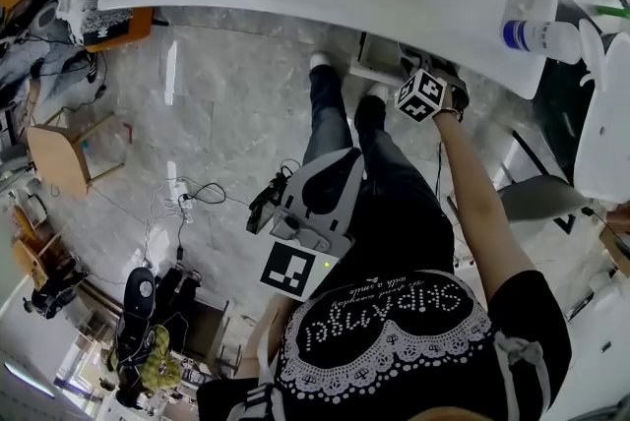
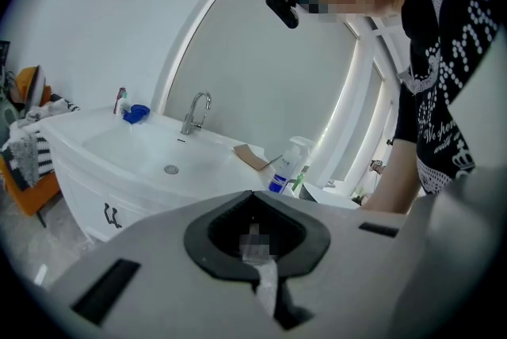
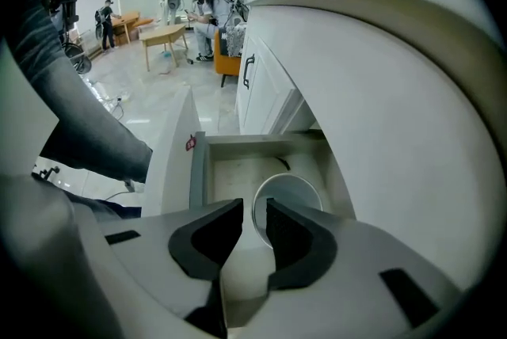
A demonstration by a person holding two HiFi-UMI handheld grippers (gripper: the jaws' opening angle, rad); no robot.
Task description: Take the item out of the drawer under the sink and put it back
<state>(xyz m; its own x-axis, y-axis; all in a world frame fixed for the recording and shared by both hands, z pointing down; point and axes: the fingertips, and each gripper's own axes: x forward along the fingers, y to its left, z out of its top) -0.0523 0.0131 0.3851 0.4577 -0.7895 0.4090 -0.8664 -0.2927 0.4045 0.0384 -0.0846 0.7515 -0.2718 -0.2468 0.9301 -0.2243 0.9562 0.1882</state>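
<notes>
- The right gripper [image 3: 254,203] has its jaws spread a little. The near left rim of the white round container [image 3: 289,199] stands in the gap between them. Whether either pad touches that rim cannot be told.
- Right gripper view: the container sits on the floor of the open drawer [image 3: 196,171], just ahead of the jaws and mostly beyond the right one.
- Bare drawer floor shows ahead and to the left of the jaws, as far as the drawer's left wall.
- The rounded white counter edge [image 3: 396,92] bulges close above and to the right of the gripper. The cabinet doors [image 3: 265,88] stand farther ahead.
- Left gripper view: the left gripper [image 2: 252,192] has its jaws pressed together tip to tip.
- The sink [image 2: 127,141] lies ahead of it and to its left, well apart, with the faucet [image 2: 196,112] behind the basin. A spray bottle [image 2: 283,169] stands on the counter straight beyond the jaw tips.
- Head view: the left gripper hangs by the person's waist over open floor [image 1: 226,114], well apart from the counter. Cables [image 1: 187,203] lie on the floor to its left.
- The right gripper's marker cube [image 1: 423,95] sits just at the counter's front edge, and its jaws pass under that edge out of sight.
</notes>
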